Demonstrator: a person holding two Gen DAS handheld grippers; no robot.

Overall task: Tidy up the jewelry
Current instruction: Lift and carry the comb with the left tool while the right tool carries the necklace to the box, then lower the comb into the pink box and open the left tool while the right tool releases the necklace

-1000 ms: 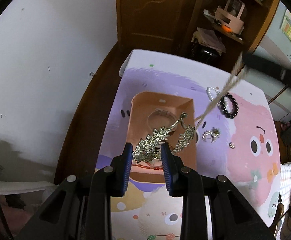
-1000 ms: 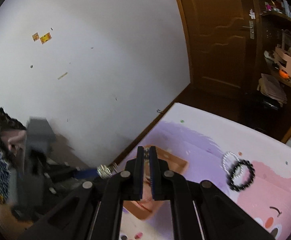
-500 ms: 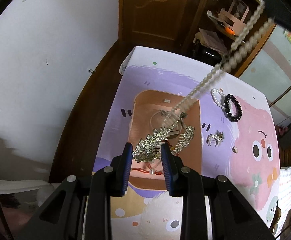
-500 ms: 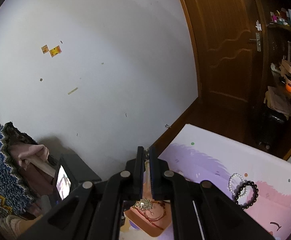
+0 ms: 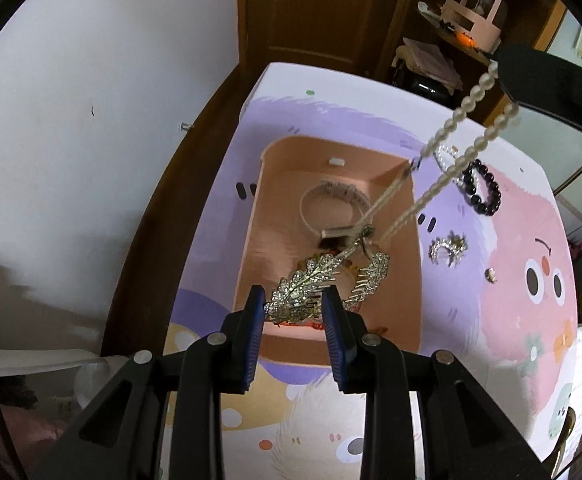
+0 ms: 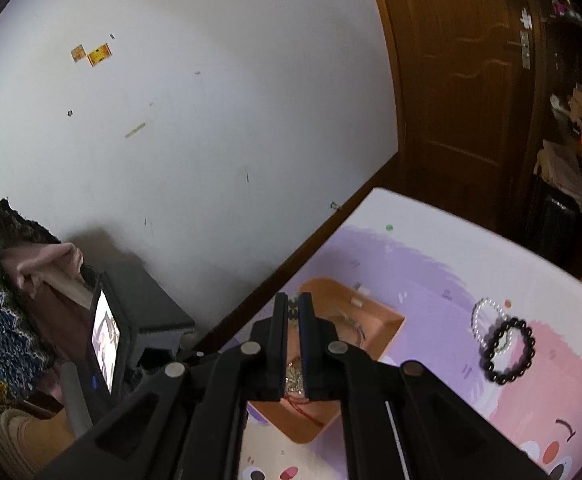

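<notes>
We read no writing anywhere; our left claw [image 5: 293, 306] pinches the leaf hair comb [image 5: 303, 286] above the orange box [image 5: 417, 280], near the surface's left edge, while our right claw [image 6: 295, 344], pressed together, dangles the pearl necklace [image 5: 449, 124] into it.

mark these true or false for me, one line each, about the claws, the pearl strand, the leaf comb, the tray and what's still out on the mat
1. The left claw grips a silver leaf-shaped hair comb. True.
2. The pearl strand lies coiled flat on the mat. False: it hangs from the right claw, whose jaws are shut on it, and runs down into the tray.
3. The orange tray is empty. False: a pale watch already lies inside.
4. A black bead bracelet lies on the cartoon mat, outside the tray. True.
5. The small silver brooch sits inside the tray. False: it lies on the mat, just beside the tray's wall.
</notes>
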